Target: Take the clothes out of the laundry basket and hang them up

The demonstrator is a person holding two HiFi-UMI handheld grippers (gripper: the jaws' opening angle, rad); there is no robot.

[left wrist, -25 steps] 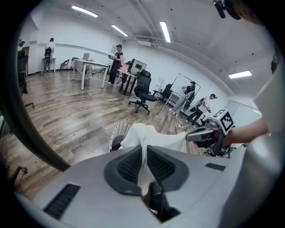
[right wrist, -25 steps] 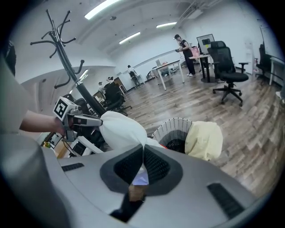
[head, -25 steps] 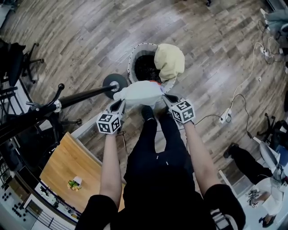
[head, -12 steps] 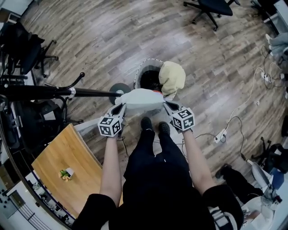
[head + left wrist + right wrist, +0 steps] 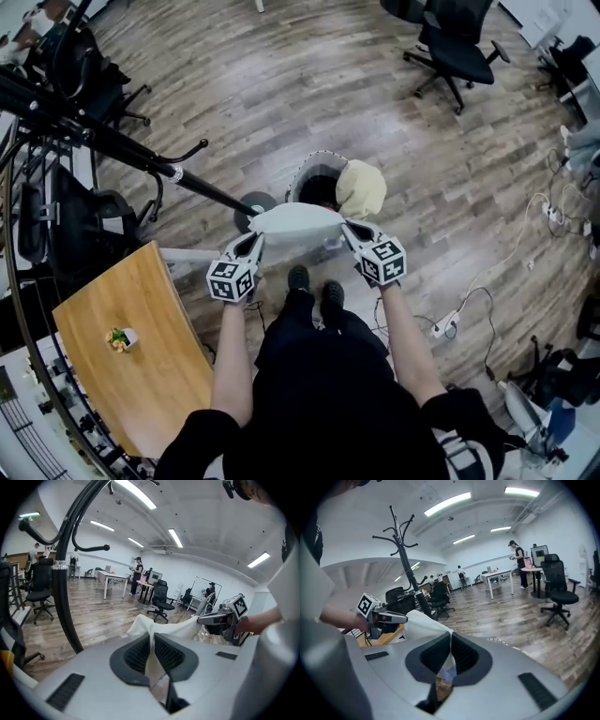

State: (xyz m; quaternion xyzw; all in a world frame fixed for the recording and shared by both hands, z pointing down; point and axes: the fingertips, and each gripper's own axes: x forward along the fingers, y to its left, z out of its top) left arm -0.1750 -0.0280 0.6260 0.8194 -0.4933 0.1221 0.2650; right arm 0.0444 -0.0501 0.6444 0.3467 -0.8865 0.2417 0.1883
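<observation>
Big wood floor (image 5: 281,94) under you, with the laundry basket (image 5: 302,171) standing on it just past your shoes, well away from the floor's edges. A pale yellow garment (image 5: 361,187) is slumped over the basket's right rim. The white cloth (image 5: 295,223) is held up in front of the basket, stretched into a smooth, plain band. Your left hand-held gripper (image 5: 256,242) is clamped on its left end, and your right hand-held gripper (image 5: 349,230) is pinched tight on the right end.

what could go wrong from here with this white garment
The left gripper and right gripper each pinch only a thin fold of the white garment, so a harder pull apart might slip it free and drop it by the laundry basket. The coat rack stands close on the left; the cloth could snag on its hooks.
</observation>
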